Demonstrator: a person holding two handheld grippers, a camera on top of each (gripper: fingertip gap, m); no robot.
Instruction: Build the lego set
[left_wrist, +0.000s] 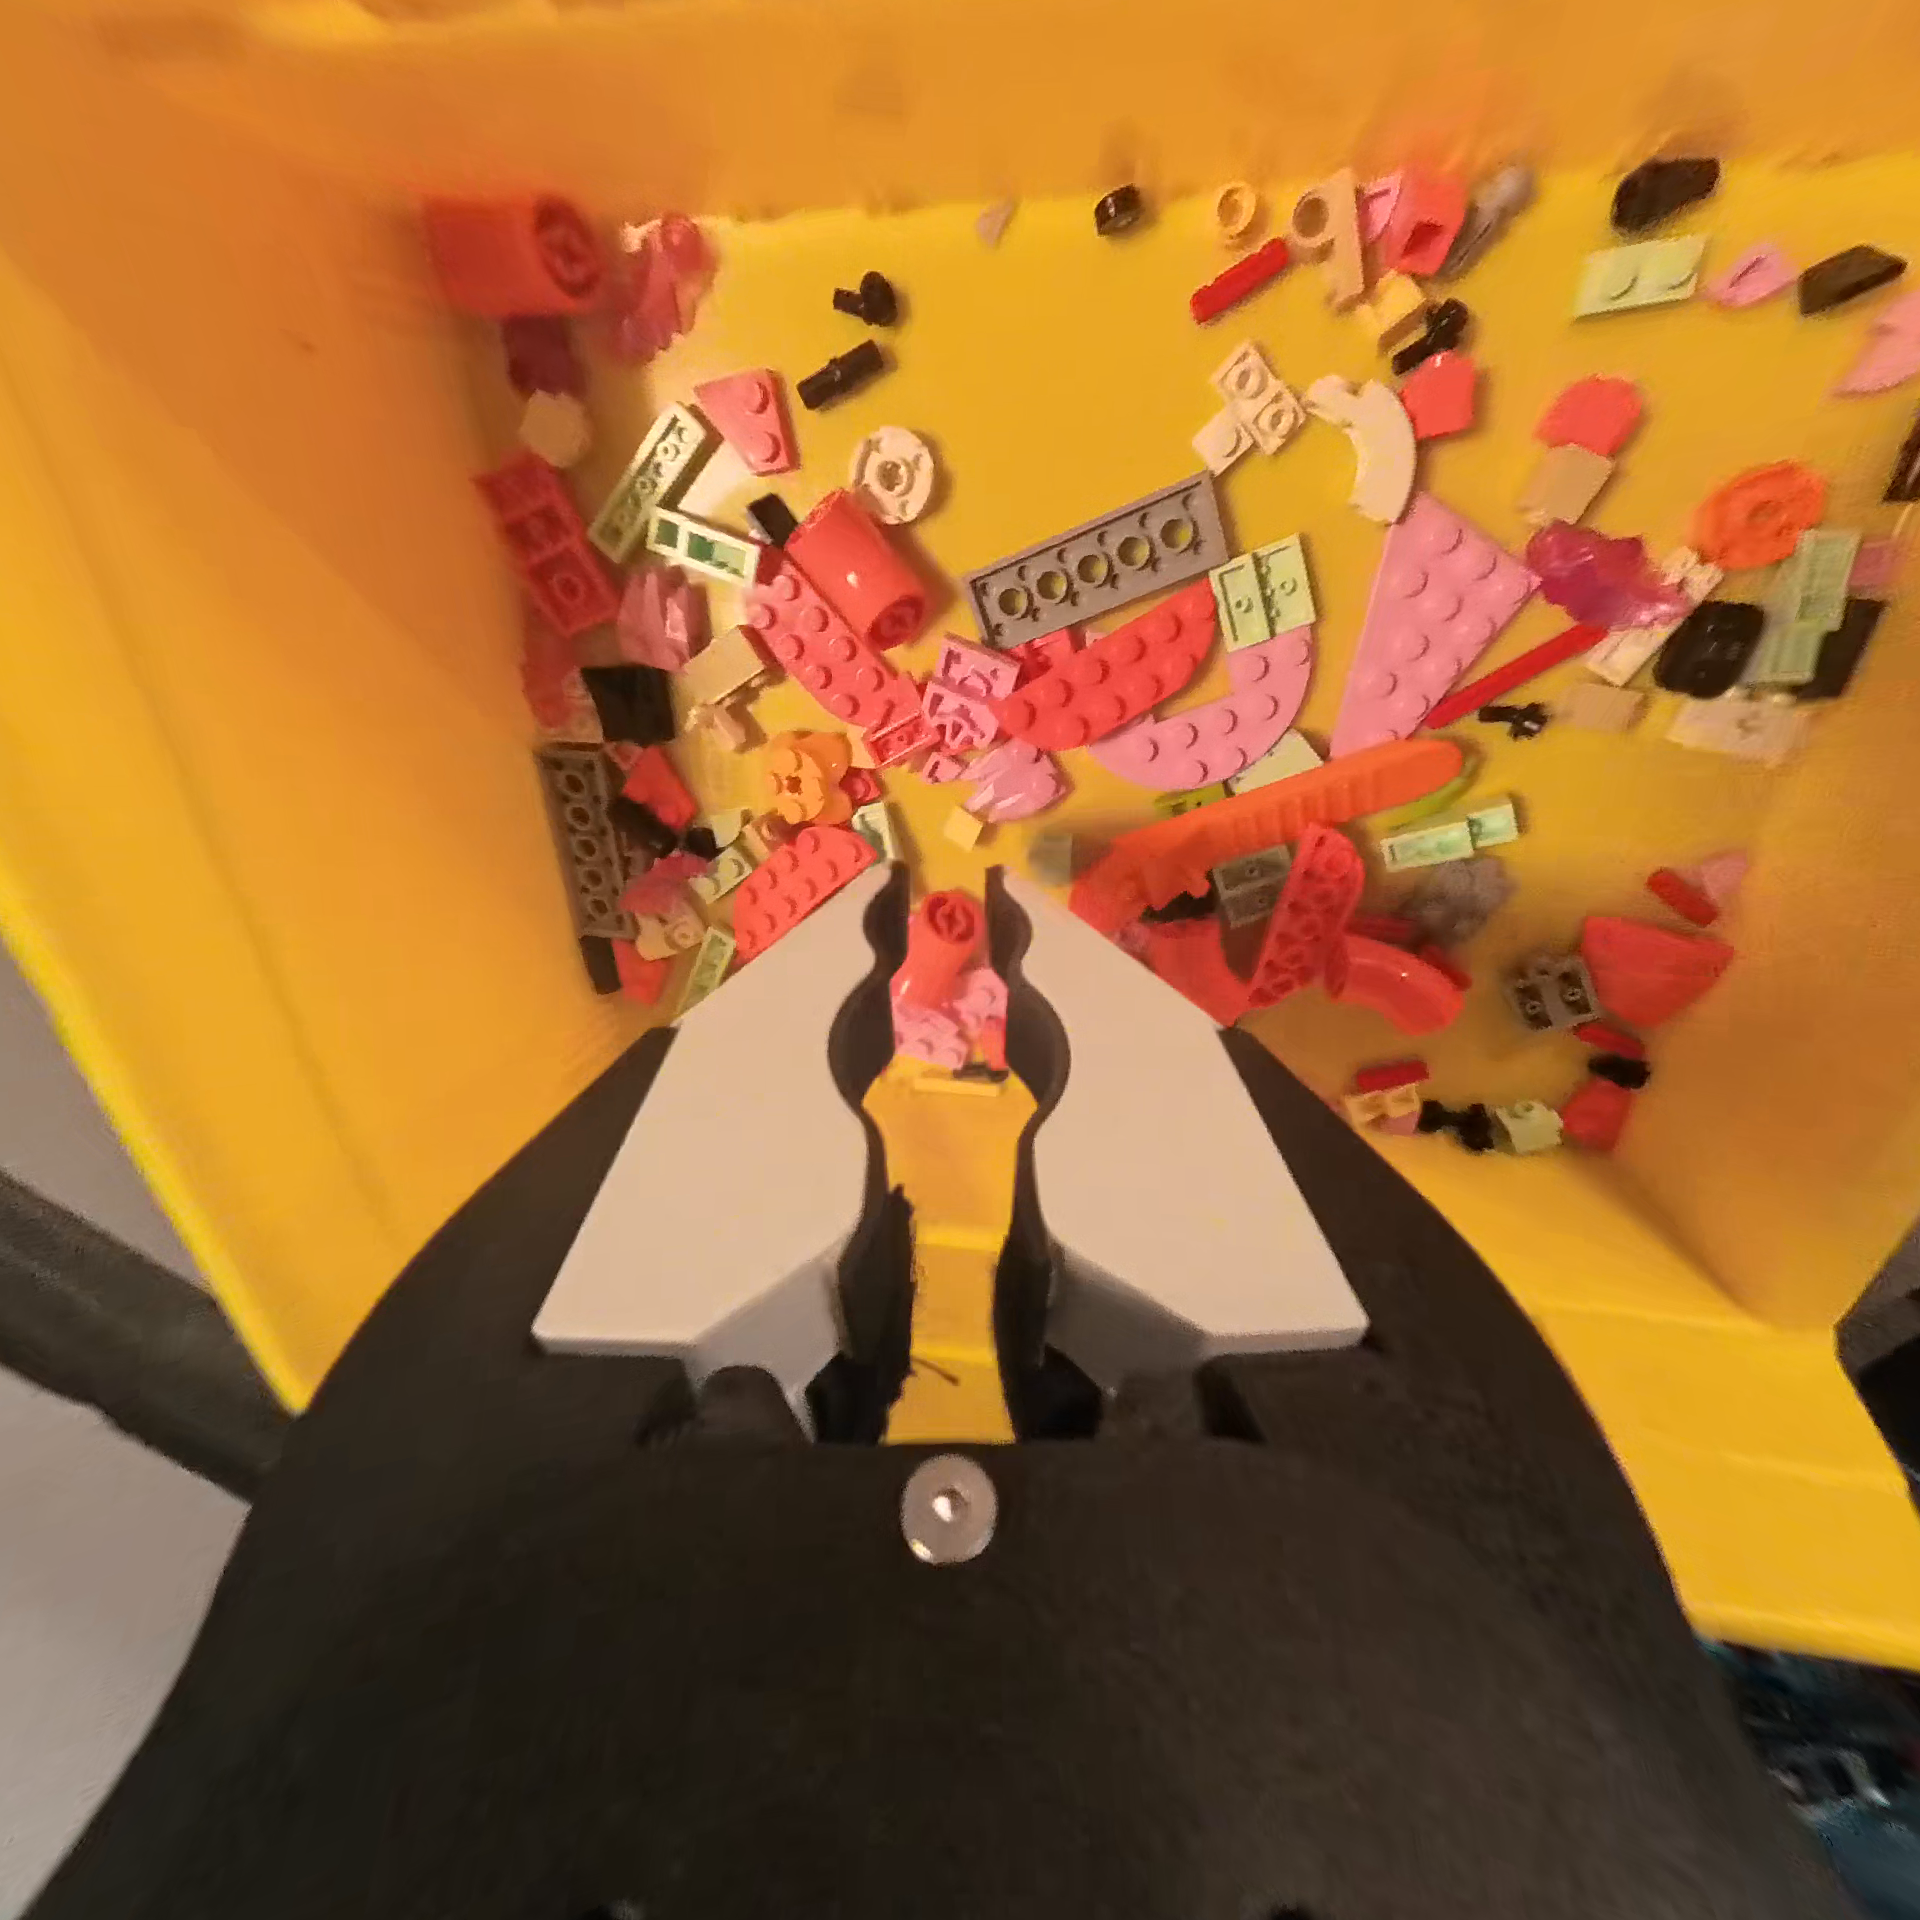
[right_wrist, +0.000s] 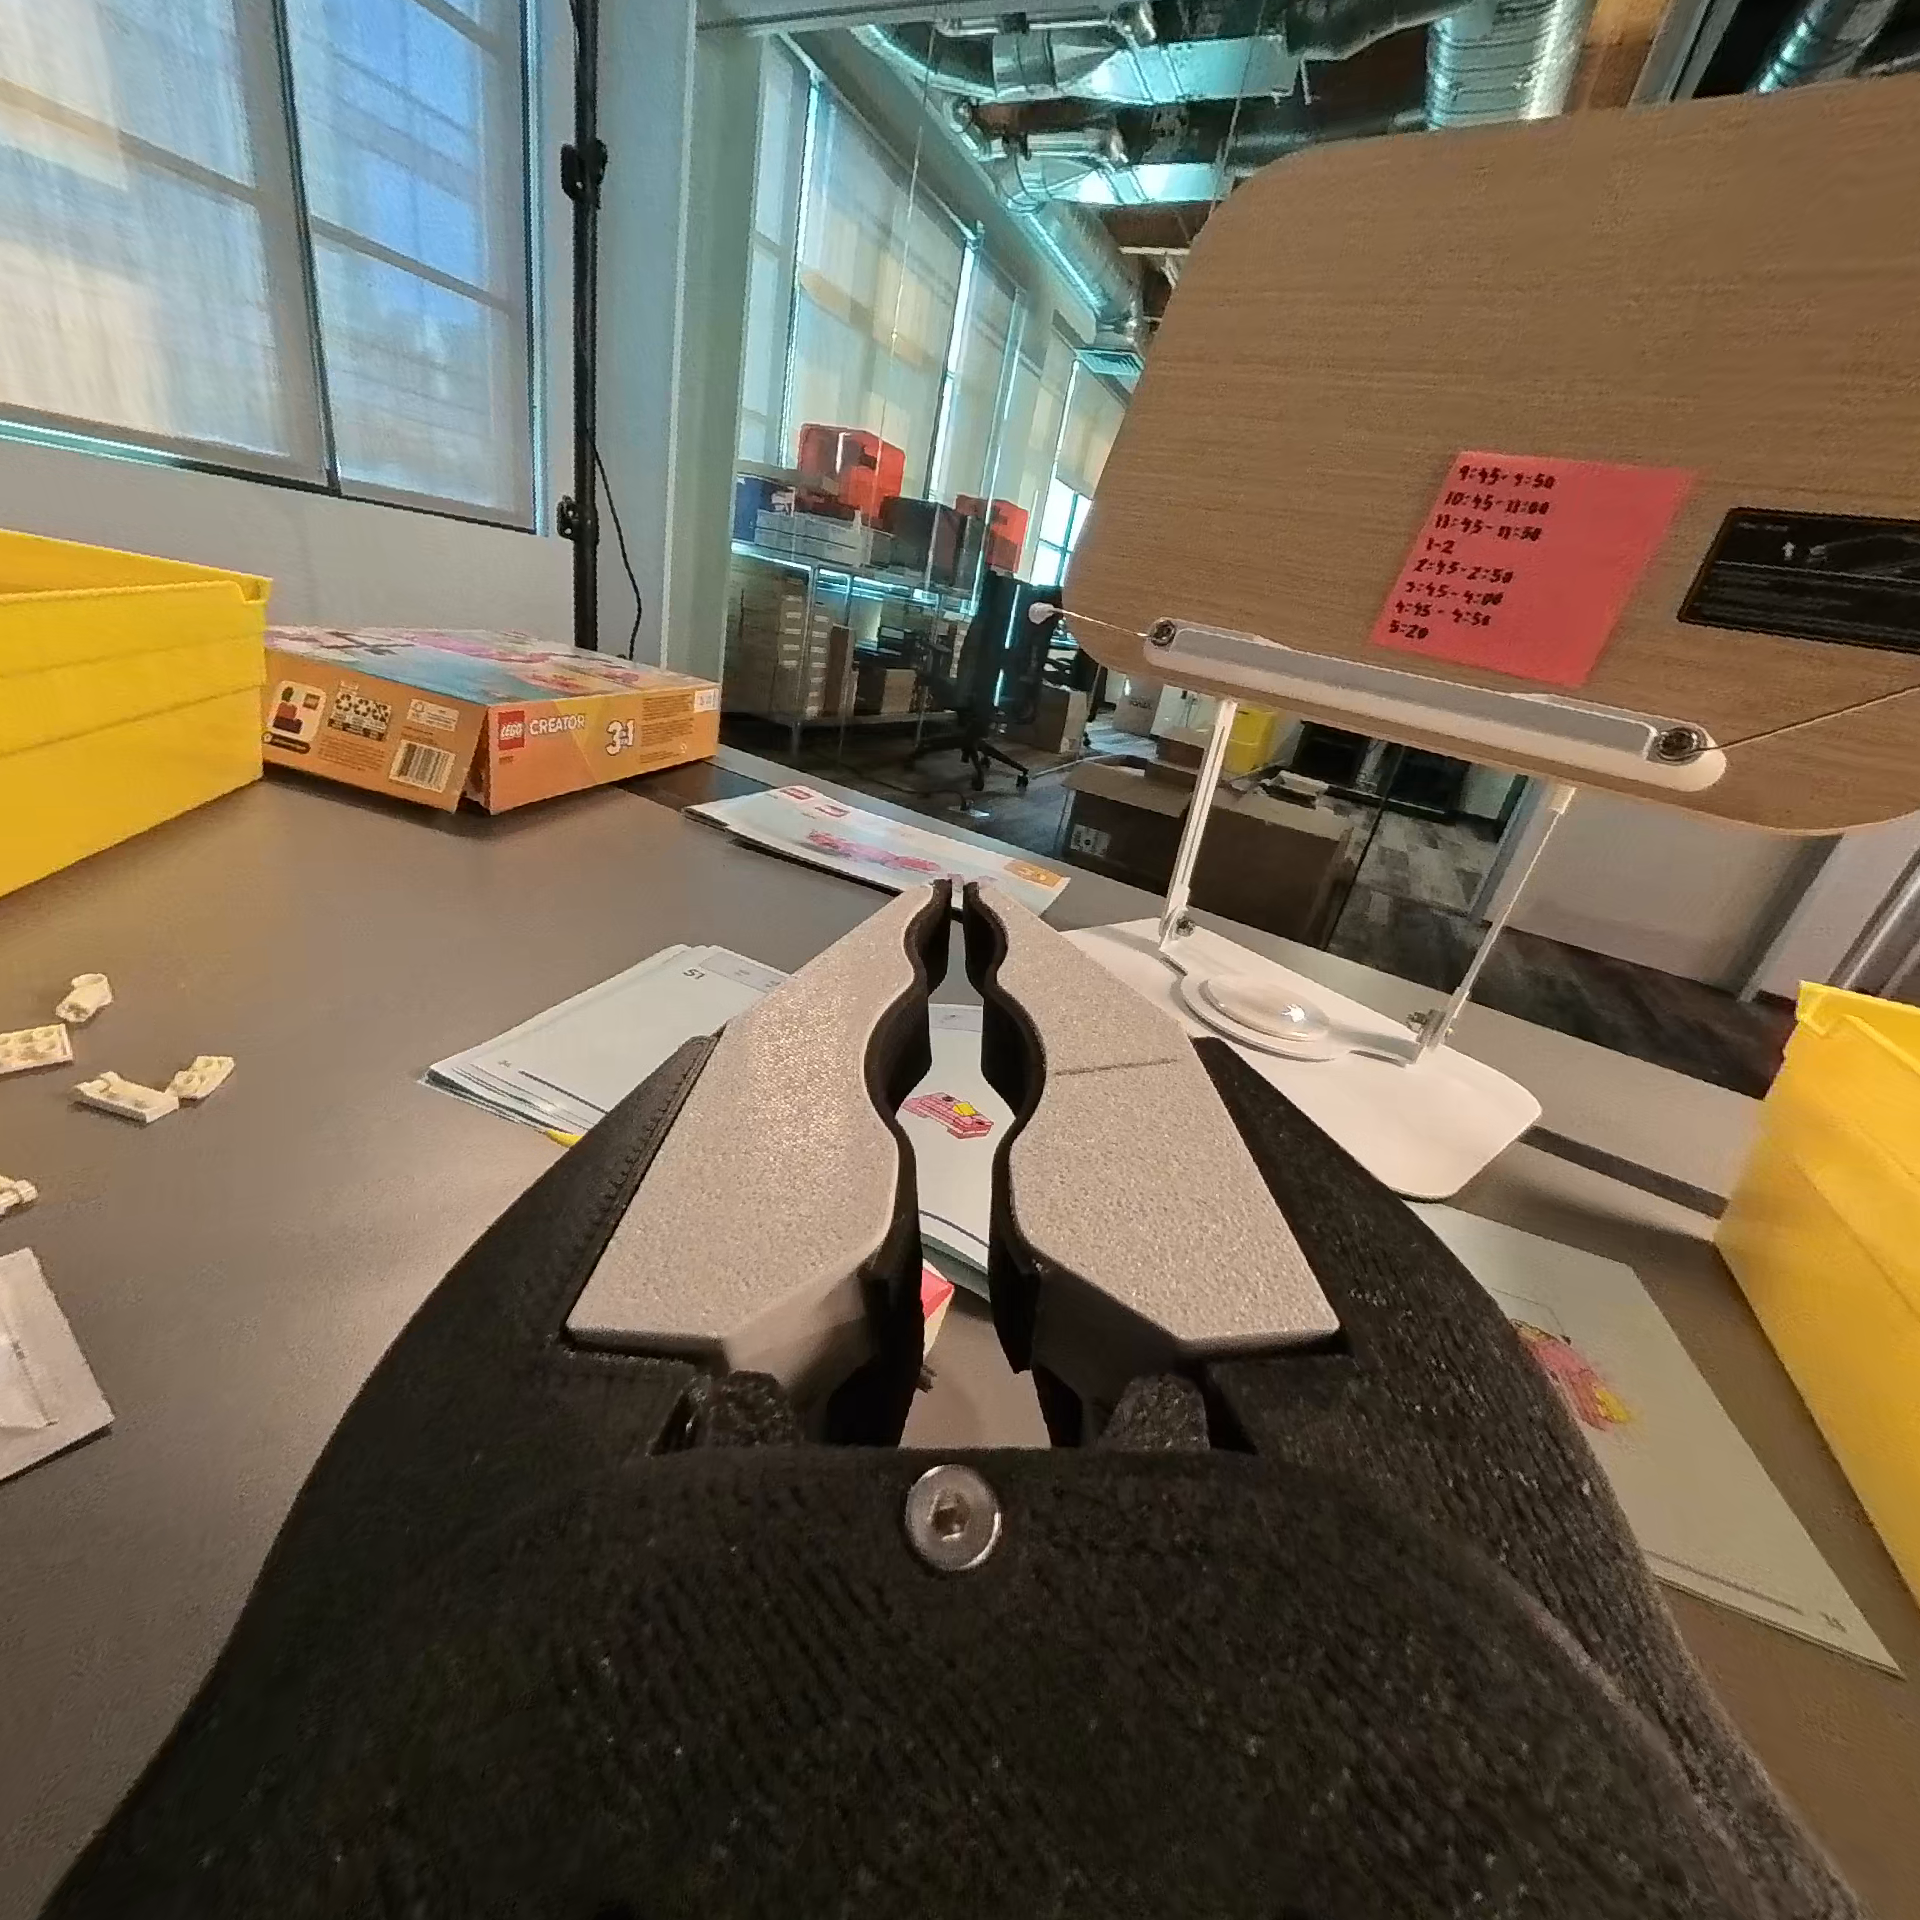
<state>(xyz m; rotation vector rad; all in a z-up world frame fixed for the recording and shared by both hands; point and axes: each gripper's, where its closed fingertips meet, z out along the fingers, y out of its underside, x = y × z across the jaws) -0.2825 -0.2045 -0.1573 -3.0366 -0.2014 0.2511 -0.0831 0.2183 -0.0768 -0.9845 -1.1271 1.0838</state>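
The left gripper (left_wrist: 945, 883) hangs over a yellow bin (left_wrist: 260, 727) strewn with small plastic bricks, its jaws a little apart. A coral round brick (left_wrist: 948, 935) shows in the gap near the tips, stud end toward the camera, with small pink plates (left_wrist: 961, 1013) just behind it. A sliver of yellow shows between the brick and the right-hand finger, so the pads do not seem to clamp it. The picture is blurred, and whether the brick lies on the bin floor or is lifted cannot be told. A coral half-round plate (left_wrist: 805, 888) lies just left of the fingertips, and an orange ridged piece (left_wrist: 1299, 821) lies to the right. The round brick is probably very light, hard and smooth. Its curved wall would likely roll or squirt out of a loose pinch, so the surest hold would be square across its middle, pads on opposite sides. The thin plates nearby look harder to take, since they lie flat and offer only edges. The right gripper (right_wrist: 957, 888) is well apart from the bin, above a grey table (right_wrist: 312, 935) and an open booklet (right_wrist: 582, 1029). Its fingers are pressed together at the tips with nothing between them. A few white pieces (right_wrist: 135, 1091) lie to its left, and a toy box (right_wrist: 488, 717) sits farther back.
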